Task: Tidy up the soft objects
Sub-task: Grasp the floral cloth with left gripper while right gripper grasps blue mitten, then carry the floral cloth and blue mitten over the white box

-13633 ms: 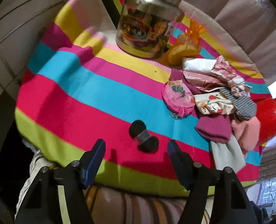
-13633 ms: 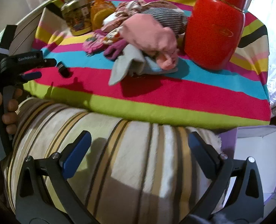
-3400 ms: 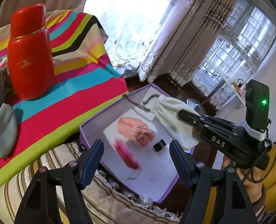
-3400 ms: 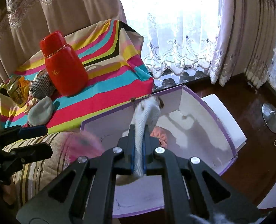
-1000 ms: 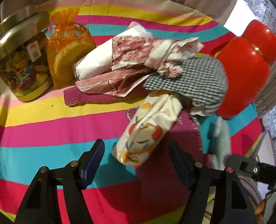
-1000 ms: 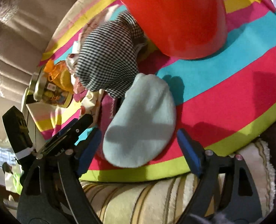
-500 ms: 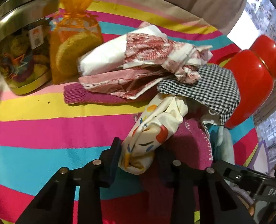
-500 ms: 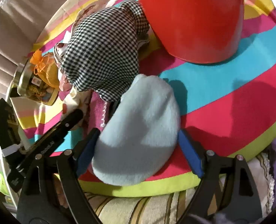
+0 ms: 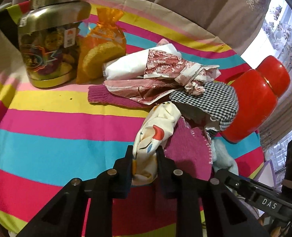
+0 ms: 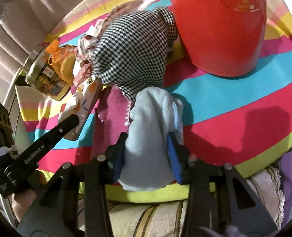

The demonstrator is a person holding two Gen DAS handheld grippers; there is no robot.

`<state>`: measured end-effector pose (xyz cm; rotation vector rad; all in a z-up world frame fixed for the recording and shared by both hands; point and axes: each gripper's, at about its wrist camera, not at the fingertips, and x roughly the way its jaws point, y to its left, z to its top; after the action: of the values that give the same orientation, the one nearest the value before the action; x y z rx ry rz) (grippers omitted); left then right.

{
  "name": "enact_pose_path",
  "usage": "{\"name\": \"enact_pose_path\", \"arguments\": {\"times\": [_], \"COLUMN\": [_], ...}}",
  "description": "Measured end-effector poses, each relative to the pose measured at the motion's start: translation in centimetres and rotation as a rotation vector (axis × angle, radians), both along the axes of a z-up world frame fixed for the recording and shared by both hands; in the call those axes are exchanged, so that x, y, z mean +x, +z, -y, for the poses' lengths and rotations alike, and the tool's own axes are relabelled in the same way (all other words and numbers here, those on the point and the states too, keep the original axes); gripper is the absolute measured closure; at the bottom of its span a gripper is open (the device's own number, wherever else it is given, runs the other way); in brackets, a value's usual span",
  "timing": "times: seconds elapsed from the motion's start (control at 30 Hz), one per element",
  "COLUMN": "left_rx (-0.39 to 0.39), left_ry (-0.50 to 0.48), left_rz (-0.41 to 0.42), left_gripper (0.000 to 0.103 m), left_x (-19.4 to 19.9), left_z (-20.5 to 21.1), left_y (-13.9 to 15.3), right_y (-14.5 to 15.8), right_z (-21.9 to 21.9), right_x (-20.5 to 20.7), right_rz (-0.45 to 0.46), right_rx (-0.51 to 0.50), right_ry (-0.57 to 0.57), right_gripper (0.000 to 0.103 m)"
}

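Floral cloth point(image 9: 155, 138) in left gripper point(image 9: 144, 158).

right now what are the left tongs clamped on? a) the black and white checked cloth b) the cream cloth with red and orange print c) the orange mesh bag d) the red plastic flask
b: the left tongs are closed around the lower end of the cream cloth with red and orange print, while the black and white checked cloth lies untouched further back in the pile.
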<state>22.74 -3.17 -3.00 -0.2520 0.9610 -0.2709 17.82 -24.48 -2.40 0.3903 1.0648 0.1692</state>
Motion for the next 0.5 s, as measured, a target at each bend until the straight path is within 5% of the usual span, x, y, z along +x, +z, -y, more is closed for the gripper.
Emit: {"name": "enact_pose_path", "arguments": {"times": [0.13, 0.2, 0.5], "left_rx": [-0.001, -0.003, -0.002], "left_ry": [0.010, 0.013, 0.019], "left_rz": [0.013, 0.020, 0.040], "left_gripper": [0.081, 0.081, 0.081], "left_x": [-1.3, -1.7, -3.2], "left_z": [-0.1, -0.1, 0.9], "left_y": [1.0, 1.3, 2.5], "right_y": [0.8, 1.0, 1.2], "right_z": [0.8, 1.1, 2.3], "right_x": [-1.0, -1.9, -3.0], "right_rz": [0.032, 0.046, 0.068], "right_rx": [-0.009, -0.012, -0.001], "right_ry": [0.013, 0.021, 0.036], "right_gripper": [0.067, 0.079, 0.086]}}
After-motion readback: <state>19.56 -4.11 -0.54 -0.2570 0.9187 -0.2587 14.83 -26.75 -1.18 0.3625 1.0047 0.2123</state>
